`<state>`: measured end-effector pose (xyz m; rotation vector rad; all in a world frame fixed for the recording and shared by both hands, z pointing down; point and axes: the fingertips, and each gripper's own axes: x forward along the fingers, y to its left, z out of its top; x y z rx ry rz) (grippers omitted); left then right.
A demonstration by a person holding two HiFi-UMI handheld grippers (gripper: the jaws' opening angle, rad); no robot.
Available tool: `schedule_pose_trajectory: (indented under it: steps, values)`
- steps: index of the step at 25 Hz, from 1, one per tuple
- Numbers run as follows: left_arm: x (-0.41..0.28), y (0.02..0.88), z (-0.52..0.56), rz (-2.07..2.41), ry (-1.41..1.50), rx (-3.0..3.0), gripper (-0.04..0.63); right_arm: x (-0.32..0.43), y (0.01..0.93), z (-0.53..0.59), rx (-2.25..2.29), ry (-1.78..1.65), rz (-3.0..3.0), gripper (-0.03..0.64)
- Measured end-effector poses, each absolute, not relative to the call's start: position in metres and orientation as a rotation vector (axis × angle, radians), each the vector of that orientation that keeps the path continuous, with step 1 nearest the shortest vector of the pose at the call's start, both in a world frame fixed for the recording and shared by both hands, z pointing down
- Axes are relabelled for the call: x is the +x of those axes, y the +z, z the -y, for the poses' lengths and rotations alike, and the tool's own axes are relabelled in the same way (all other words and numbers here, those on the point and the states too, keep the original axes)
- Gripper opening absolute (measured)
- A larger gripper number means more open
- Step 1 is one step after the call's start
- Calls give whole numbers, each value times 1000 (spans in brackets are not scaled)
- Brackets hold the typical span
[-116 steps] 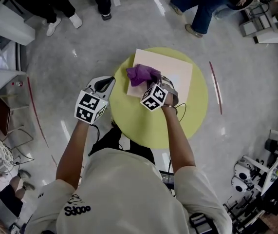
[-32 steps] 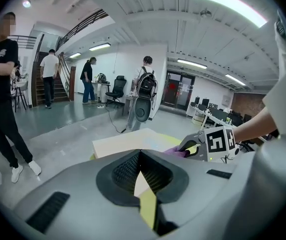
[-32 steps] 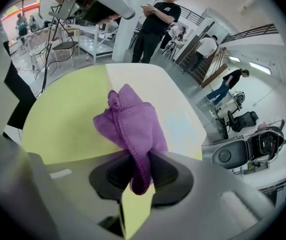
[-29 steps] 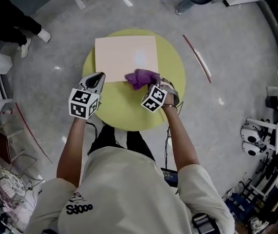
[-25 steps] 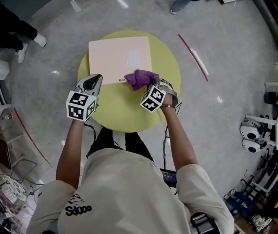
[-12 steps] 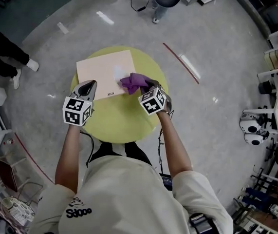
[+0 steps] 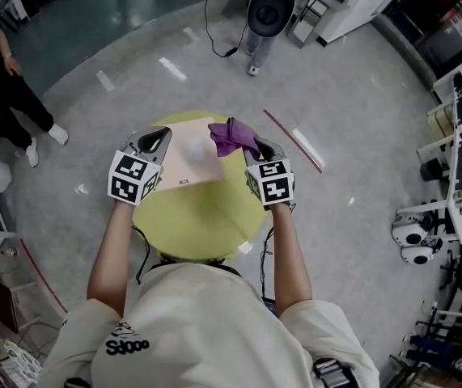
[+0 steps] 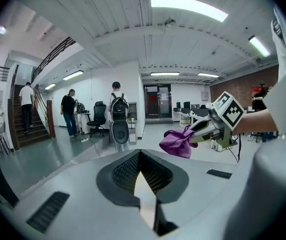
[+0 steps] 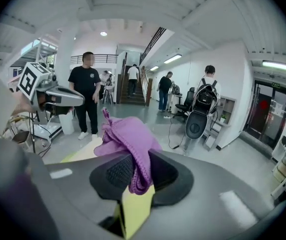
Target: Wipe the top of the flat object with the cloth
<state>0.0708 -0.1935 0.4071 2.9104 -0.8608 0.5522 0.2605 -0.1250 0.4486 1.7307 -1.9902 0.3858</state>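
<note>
- The right gripper [image 7: 255,148] is clamping the purple cloth [image 7: 231,136], holding it in the air by the board's right edge.
- The left gripper [image 7: 159,138] is hovering with its jaws together on nothing.
- The pale flat board [image 7: 186,158] is lying on the round yellow-green table [image 7: 198,225].
- The shirt's dark print [image 7: 128,347] is showing too small to read surely.

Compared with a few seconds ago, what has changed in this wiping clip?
The right tongs have lifted the purple cloth off the flat board; the cloth is now in the air, still clamped. The left tongs have risen too, shut and empty. Nothing was let go. The board stays on the round yellow table.
</note>
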Motion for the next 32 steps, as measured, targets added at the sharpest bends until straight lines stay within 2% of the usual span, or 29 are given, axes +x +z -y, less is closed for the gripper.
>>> schedule_pose_trajectory:
  steps: [6,18,32]
  values:
    - [74,346,198,845,472,3012,5,260,372,126,1806,215,2049,87]
    - [57,259,176,897,260,3168,5,233,274,98,1843,-46,2153,86]
    - [67,238,162,857,245,3212,5,224,257,100,1798,-82,2185,83]
